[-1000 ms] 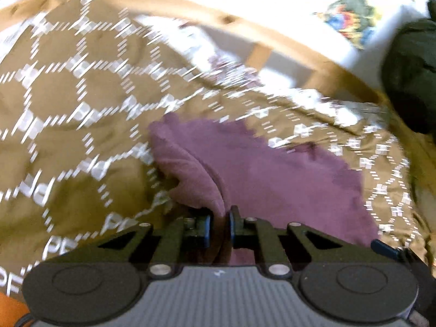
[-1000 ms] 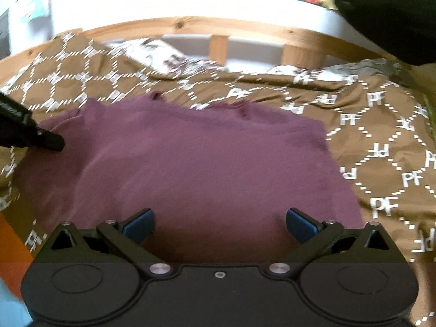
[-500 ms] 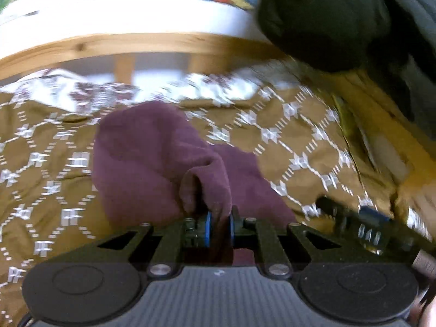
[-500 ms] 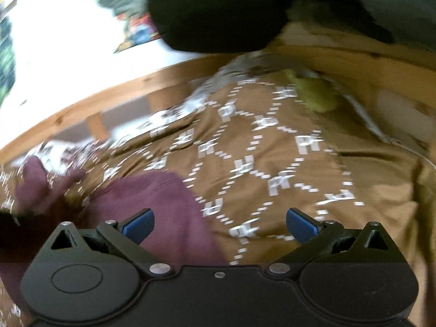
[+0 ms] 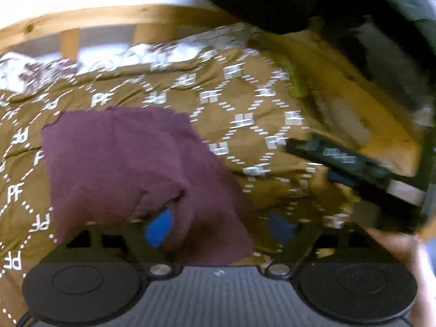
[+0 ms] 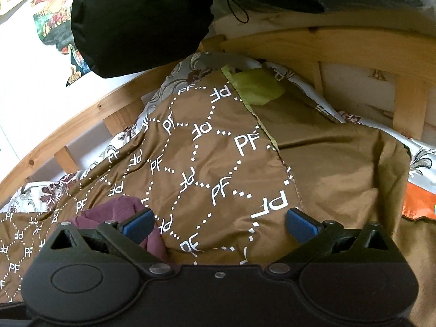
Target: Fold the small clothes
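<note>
Two close, downward wrist views sharing the brown bedspread [image 5: 245, 95].

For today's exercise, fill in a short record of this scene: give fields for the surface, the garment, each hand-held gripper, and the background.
surface: brown quilt printed with white PF lettering and dotted diamonds
garment: maroon cloth, folded over, lying on the quilt
left hand-held gripper: jaws opening, a fold of the cloth draped between them, not pinched
right hand-held gripper: open, nothing between the jaws, over the quilt to the right of the cloth
background: wooden bed rail, dark bundle hanging above it
</note>
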A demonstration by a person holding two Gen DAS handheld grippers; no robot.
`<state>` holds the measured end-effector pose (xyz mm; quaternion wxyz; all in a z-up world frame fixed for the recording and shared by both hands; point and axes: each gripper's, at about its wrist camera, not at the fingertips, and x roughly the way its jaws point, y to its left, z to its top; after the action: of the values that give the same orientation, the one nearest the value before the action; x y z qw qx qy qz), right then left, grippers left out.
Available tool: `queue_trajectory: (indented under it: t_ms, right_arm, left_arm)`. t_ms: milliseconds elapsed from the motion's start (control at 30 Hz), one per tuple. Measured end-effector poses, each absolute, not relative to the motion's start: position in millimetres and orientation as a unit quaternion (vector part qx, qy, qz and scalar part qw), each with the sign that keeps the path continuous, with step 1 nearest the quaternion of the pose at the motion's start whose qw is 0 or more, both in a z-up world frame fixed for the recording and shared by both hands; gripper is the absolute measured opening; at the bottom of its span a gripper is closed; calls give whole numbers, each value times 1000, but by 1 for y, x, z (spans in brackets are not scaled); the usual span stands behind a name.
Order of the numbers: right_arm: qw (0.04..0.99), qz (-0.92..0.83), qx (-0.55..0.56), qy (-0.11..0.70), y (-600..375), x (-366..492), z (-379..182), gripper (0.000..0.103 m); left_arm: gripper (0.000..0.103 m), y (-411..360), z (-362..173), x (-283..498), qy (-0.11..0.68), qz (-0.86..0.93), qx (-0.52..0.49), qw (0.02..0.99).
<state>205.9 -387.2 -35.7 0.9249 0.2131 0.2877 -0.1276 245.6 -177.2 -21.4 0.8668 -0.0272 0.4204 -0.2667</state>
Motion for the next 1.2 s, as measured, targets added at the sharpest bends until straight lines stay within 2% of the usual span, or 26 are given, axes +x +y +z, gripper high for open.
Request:
queue_trajectory:
  t_ms: [33, 100, 433, 667, 867, 1100, 1200]
  right_arm:
    - [925, -127, 211, 289, -386, 207, -36, 102]
    - [926, -123, 206, 291, -384, 207, -36, 102]
    - [934, -92, 187, 290, -367, 208, -38, 103]
    - [946, 10, 213, 243, -345, 208, -32, 103]
    - [927, 104, 228, 279, -319, 221, -46, 103]
    - [892, 198, 277, 298, -299, 243, -61, 103]
    - [866, 187, 333, 322, -307, 257, -80, 102]
  left_arm:
    - [98, -177, -17, 239, 414, -286, -26, 864]
    - [102, -176, -8, 226, 401, -312, -17, 861]
    - [102, -139, 18, 182, 341, -297, 53, 890]
    - [102, -118, -23, 174, 318, -234, 159, 905]
    - [102, -110, -55, 184, 333, -193, 130, 914]
    - [102, -90, -58, 195, 323, -181, 82, 925]
    - [90, -90, -59, 194, 329, -197, 62, 921]
